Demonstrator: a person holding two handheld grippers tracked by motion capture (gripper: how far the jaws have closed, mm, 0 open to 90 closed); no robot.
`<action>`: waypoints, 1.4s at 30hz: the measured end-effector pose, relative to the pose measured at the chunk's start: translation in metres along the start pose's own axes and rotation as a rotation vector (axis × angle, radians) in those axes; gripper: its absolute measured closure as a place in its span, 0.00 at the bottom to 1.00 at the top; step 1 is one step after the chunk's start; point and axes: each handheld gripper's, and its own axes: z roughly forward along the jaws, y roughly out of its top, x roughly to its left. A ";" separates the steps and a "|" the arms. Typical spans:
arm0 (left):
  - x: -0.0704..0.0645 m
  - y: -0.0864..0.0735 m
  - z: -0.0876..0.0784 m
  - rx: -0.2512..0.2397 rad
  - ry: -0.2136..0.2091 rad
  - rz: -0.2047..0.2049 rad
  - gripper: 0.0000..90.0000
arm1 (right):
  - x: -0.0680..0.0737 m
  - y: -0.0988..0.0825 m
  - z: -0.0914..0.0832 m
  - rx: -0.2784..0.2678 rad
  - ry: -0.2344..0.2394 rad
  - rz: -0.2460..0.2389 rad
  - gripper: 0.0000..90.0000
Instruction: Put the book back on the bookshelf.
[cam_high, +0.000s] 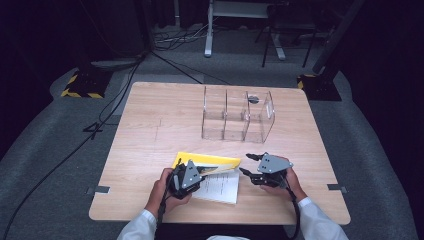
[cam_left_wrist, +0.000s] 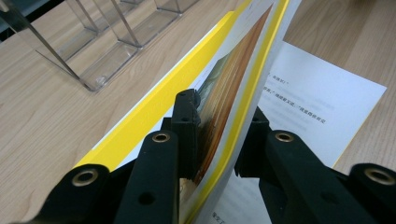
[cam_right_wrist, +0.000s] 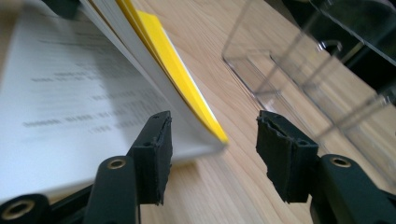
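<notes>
A dark room with grey floor (cam_high: 45, 145) and loose cables (cam_high: 165, 42) surrounds a light wooden counter (cam_high: 150, 120). Toward the far side of the counter stands a clear plastic holder (cam_high: 237, 115) with three upright compartments, open at the top; a small dark round thing (cam_high: 253, 99) shows at its right compartment, too small to tell what it is.

Near the person's edge lies a white printed sheet (cam_high: 220, 186), and over it a yellow booklet (cam_high: 212, 161) with a picture on its cover. The left tool (cam_high: 200, 172) has its jaws closed on the booklet's cover page: in the left gripper view the yellow-edged page (cam_left_wrist: 233, 107) stands pinched between the two black jaws, lifted off the printed sheet (cam_left_wrist: 317, 102) below it, while the booklet's yellow underside (cam_left_wrist: 154, 102) slopes down to the counter.

The right tool (cam_high: 250, 164) hovers just right of the booklet with its jaws wide apart and nothing between them. In the right gripper view the booklet's raised corner (cam_right_wrist: 205, 126) sits just ahead of the open jaws, the clear holder (cam_right_wrist: 299, 79) farther off to the right.
</notes>
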 end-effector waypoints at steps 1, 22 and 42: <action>0.002 -0.001 -0.003 -0.007 0.000 -0.004 0.83 | -0.003 -0.004 0.002 0.011 -0.003 0.018 0.49; 0.015 -0.010 -0.023 -0.078 -0.046 -0.068 0.84 | -0.004 -0.010 0.035 0.012 0.187 0.264 0.43; 0.012 -0.011 -0.035 -0.068 -0.083 -0.100 0.85 | -0.012 0.047 0.011 -0.199 0.102 0.249 0.47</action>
